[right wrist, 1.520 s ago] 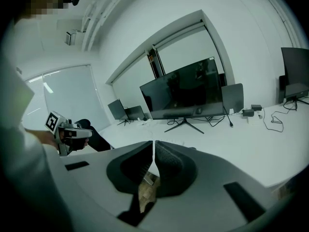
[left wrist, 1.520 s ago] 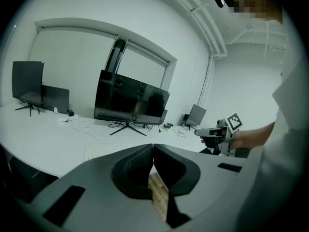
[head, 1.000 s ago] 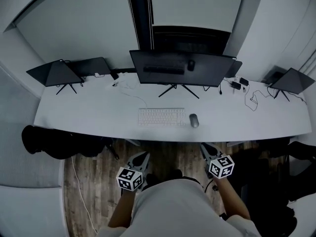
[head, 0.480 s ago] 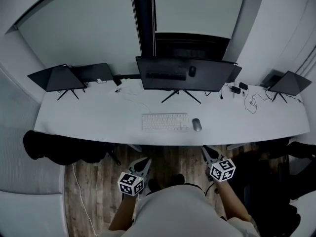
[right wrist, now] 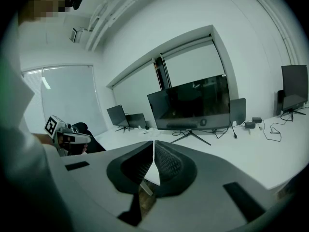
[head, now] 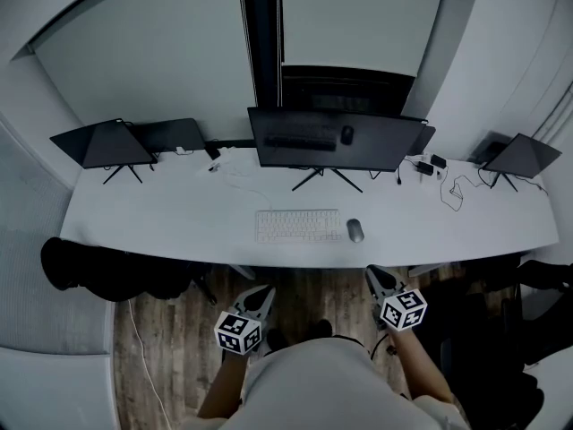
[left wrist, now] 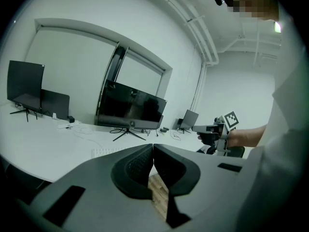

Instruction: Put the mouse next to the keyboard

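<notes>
White desk (head: 161, 213) fills the head view. The mouse (head: 355, 230) lies on it just beside the right end of the keyboard (head: 298, 226), in front of the monitor (head: 336, 140), so I judge the placing as done. The left gripper (head: 265, 292) and the right gripper (head: 371, 273) hang off the desk's front edge, over the wooden floor (head: 170, 330), where they can knock nothing on the top.

In the left gripper view, its jaws are pressed together with nothing between them and point toward the desk. Much bare top lies to the left.

In the right gripper view, its jaws are also together and empty. The desk edge is near below them, and cables (right wrist: 273, 127) lie well apart at the right.
</notes>
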Action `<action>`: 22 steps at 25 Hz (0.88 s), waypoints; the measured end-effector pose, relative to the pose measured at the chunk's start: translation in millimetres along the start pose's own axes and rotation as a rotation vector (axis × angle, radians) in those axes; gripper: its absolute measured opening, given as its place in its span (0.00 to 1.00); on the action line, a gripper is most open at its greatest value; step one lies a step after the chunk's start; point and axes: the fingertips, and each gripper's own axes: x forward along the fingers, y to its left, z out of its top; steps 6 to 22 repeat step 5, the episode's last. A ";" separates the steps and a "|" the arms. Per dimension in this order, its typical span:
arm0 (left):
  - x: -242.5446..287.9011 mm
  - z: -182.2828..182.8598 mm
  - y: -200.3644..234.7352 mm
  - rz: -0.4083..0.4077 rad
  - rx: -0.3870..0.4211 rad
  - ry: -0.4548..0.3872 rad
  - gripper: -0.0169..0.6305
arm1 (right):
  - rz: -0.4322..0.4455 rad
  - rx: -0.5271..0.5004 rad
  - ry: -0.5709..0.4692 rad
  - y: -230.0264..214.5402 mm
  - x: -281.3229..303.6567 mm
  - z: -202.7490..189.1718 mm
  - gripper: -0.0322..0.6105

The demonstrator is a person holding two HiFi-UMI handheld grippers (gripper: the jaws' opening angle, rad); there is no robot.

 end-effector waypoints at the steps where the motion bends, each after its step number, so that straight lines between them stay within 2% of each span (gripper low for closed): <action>1: 0.0 -0.5 0.2 0.000 0.000 0.000 0.05 | 0.000 -0.001 0.002 0.2 -0.1 -0.8 0.11; 22: -0.8 -3.4 -0.5 -0.001 -0.001 0.001 0.05 | 0.000 -0.002 0.005 0.7 -1.1 -4.1 0.11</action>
